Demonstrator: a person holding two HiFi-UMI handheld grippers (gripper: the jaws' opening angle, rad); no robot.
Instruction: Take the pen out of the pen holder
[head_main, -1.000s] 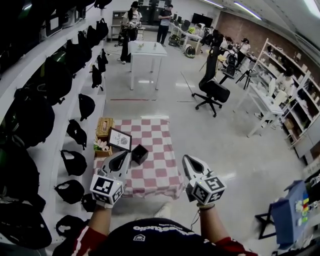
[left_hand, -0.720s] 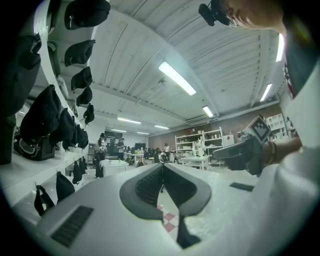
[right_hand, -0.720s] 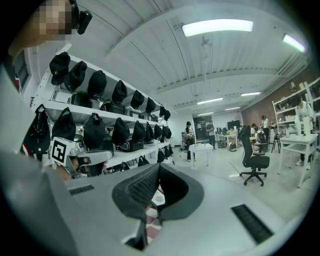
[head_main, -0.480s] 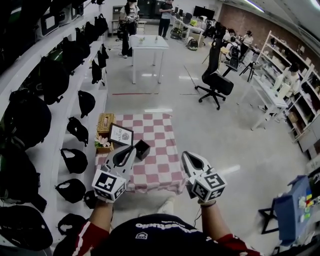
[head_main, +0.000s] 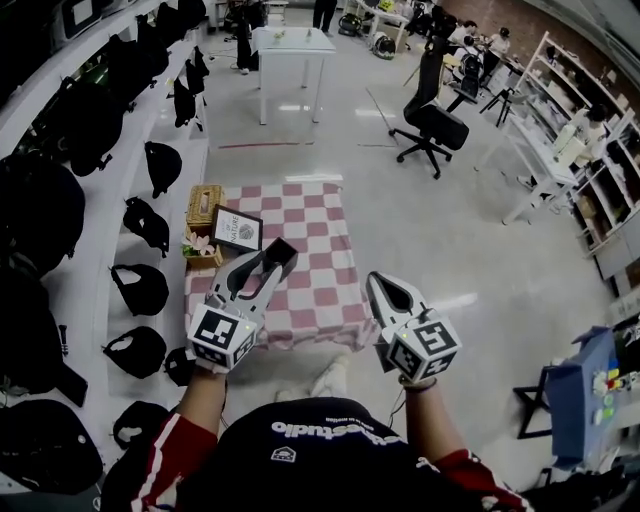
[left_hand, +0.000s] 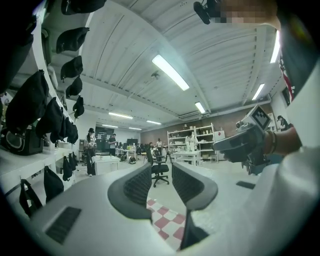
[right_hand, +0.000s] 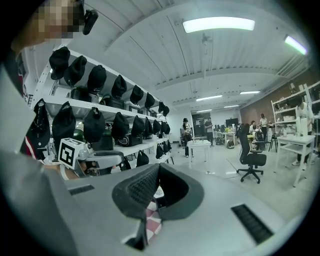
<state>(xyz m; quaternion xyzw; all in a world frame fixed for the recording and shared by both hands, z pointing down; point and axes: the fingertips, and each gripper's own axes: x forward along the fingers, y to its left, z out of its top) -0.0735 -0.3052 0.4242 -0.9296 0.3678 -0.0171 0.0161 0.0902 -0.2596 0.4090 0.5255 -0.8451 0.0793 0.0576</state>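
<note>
Low in front of the person stands a small bench (head_main: 322, 300) under a pink-and-white checked cloth, with both grippers held above its near edge. The left gripper (head_main: 268, 262) points level with its jaws opening and nothing between them. The right gripper (head_main: 382, 285) is clenched on nothing, its 2 jaws pressed together.

Just at the left jaws' tips sits a dark square box, probably the pen holder (head_main: 281, 251) (mostly covered in the head view), and no pen can be made out in it. The step in hand looks like the reach, so the task is hardly under way. To do it well, I would bring the spread jaws in over the holder's mouth and find the pen's shaft above the rim. They should close on that alone and lift straight up, so the light holder is not dragged or tipped. The idle right gripper could steady it.

Farther along the cloth's left side stand a framed card (head_main: 237, 228), some flowers (head_main: 197, 246) and a wooden tissue box (head_main: 205, 205). Beyond lie pale floor, shelves of black bags (head_main: 145, 290) on the left, a white table (head_main: 290, 45) and an office chair (head_main: 435, 125).
</note>
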